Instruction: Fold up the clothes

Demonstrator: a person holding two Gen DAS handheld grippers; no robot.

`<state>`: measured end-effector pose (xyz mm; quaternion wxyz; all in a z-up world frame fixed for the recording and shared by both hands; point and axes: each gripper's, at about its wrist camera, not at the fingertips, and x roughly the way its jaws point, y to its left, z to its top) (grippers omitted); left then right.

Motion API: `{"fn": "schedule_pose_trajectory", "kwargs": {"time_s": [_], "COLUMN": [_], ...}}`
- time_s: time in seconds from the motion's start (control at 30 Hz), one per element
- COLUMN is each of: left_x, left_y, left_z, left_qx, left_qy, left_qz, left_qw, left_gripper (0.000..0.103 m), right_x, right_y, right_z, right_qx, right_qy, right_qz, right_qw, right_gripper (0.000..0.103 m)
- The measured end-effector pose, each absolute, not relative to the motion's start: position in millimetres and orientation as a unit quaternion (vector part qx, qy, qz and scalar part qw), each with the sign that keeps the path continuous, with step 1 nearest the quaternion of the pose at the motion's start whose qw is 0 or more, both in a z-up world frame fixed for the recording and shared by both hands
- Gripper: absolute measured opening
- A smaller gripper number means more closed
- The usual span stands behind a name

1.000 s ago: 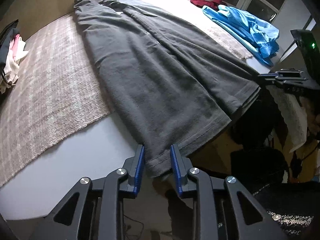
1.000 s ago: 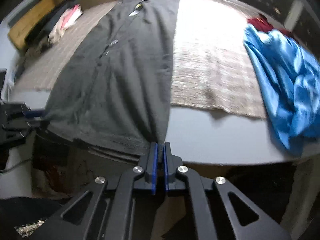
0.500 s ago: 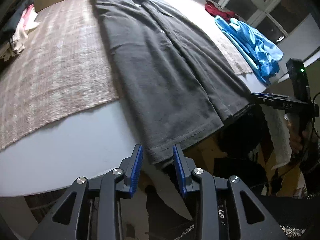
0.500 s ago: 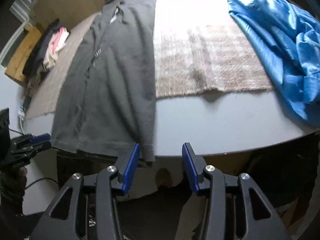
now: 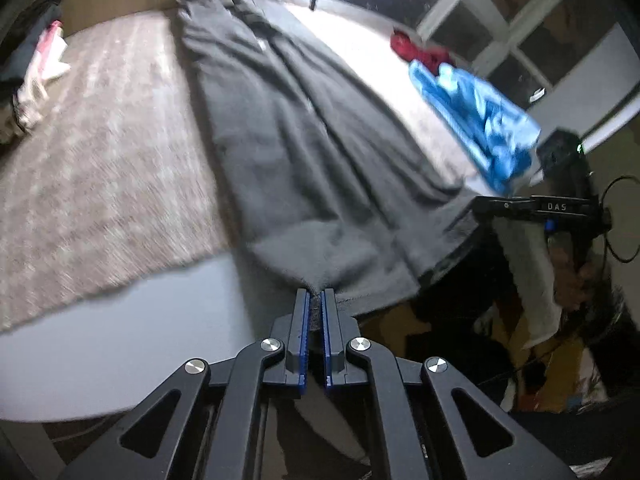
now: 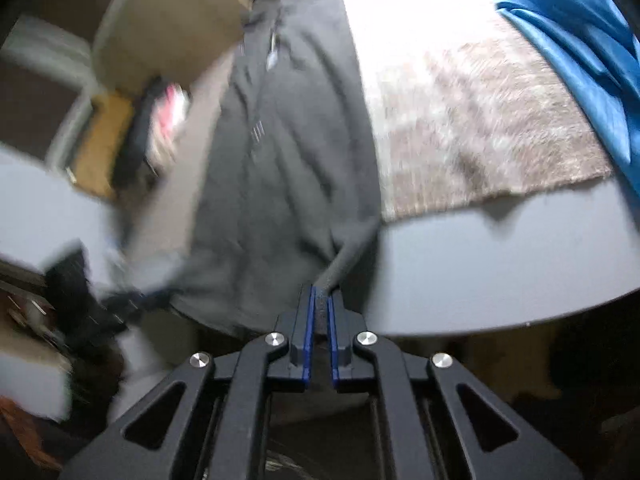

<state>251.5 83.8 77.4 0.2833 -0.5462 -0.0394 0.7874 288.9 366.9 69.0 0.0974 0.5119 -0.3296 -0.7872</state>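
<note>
My left gripper [image 5: 316,294] is now pinched on the near hem of the dark grey garment [image 5: 304,132], where half a second ago its jaws stood spread around that same corner; my right gripper [image 6: 319,292] has done likewise, going from wide open beside the other hem corner to clamped on a bunched twist of cloth at 12 o'clock in its own view. I read that as both lower corners being secured, so the hem can be lifted and carried toward the collar for a lengthwise fold (my judgement, not something shown). The garment itself lies stretched out flat along the table [image 5: 120,340], hem hanging slightly over the near rim, collar at the far end around 11 o'clock in the left view. The bare grey table edge is just under both grippers, so cloth could drag on that rim if I pull low. To the garment's left at 9 to 10 o'clock runs the beige woven mat [image 5: 100,152], open and flat; at 2 o'clock lies the blue garment [image 5: 472,116], with a red one [image 5: 416,50] beyond it, well apart from my fold path. A small clothes pile [image 5: 32,76] sits far left.
</note>
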Motion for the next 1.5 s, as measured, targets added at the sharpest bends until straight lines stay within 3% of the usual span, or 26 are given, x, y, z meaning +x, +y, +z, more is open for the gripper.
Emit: {"fn": "schedule_pose_trajectory", "kwargs": {"time_s": [0.17,0.33,0.4,0.47,0.53,0.63,0.93,1.2,1.5], "left_x": [202.1,120.5,80.7,40.8,9.1,22.2,66.7,67.2,78.1], "left_y": [69.4,78.3,76.4,74.5,71.6,62.9,107.9,128.0,129.0], "left_z": [119.9,126.2,114.7,103.3,94.4,98.3,56.5,36.4,69.6], "left_qx": [-0.508,-0.484,-0.496,-0.507,-0.514,-0.498,-0.533,-0.540,-0.534], "left_qy": [-0.056,-0.033,-0.034,-0.036,-0.038,-0.036,-0.006,0.059,0.033], "left_qz": [0.810,0.835,0.835,0.835,0.836,0.843,0.800,0.802,0.804], "left_qw": [0.288,0.259,0.235,0.209,0.189,0.200,0.276,0.249,0.259], "left_gripper": [0.005,0.005,0.013,0.018,0.019,0.037,0.038,0.032,0.033], "right_x": [254.6,138.5,77.9,35.1,16.6,22.5,43.1,61.6,85.9], "right_y": [393.0,377.7,380.9,387.9,396.7,400.6,348.4,308.5,306.0], "right_z": [102.0,107.8,93.1,77.0,72.3,76.5,42.8,23.0,72.3], "right_qx": [0.464,0.451,0.465,0.499,0.509,0.500,0.536,0.532,0.486], "right_qy": [-0.384,-0.346,-0.326,-0.301,-0.303,-0.288,-0.121,0.041,0.005], "right_qz": [-0.789,-0.814,-0.816,-0.808,-0.802,-0.813,-0.832,-0.843,-0.869], "right_qw": [0.122,0.119,0.106,0.090,0.076,0.081,0.075,0.065,0.090], "right_gripper": [0.006,0.006,0.008,0.022,0.023,0.047,0.047,0.049,0.049]}}
